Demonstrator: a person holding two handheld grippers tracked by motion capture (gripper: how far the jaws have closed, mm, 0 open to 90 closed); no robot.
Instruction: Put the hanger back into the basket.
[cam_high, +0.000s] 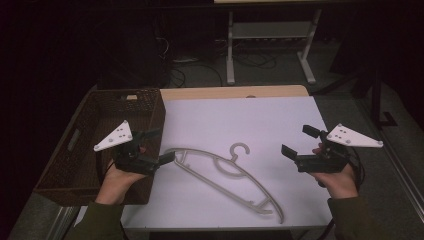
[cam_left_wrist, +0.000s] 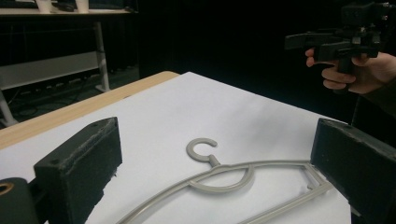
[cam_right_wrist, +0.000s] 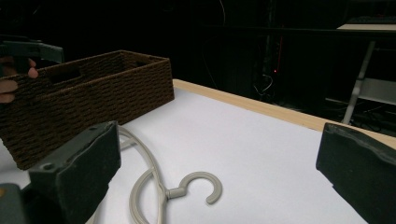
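A beige plastic hanger (cam_high: 225, 172) lies flat on the white tabletop (cam_high: 250, 120), its hook (cam_high: 240, 149) pointing to the far side. My left gripper (cam_high: 161, 145) is open at the hanger's left end, in front of the basket, with nothing between its jaws. In the left gripper view the hanger (cam_left_wrist: 201, 149) lies between and beyond the wide-apart jaws. My right gripper (cam_high: 298, 141) is open and empty to the right of the hanger, apart from it. The right gripper view has the hanger's hook (cam_right_wrist: 205, 182) low between its jaws.
A dark brown woven basket (cam_high: 125, 95) stands on the table's left side, also in the right gripper view (cam_right_wrist: 93, 98). A strip of bare wood (cam_high: 235, 92) runs along the far table edge. Beyond it are white desk legs (cam_high: 230, 50) and floor cables.
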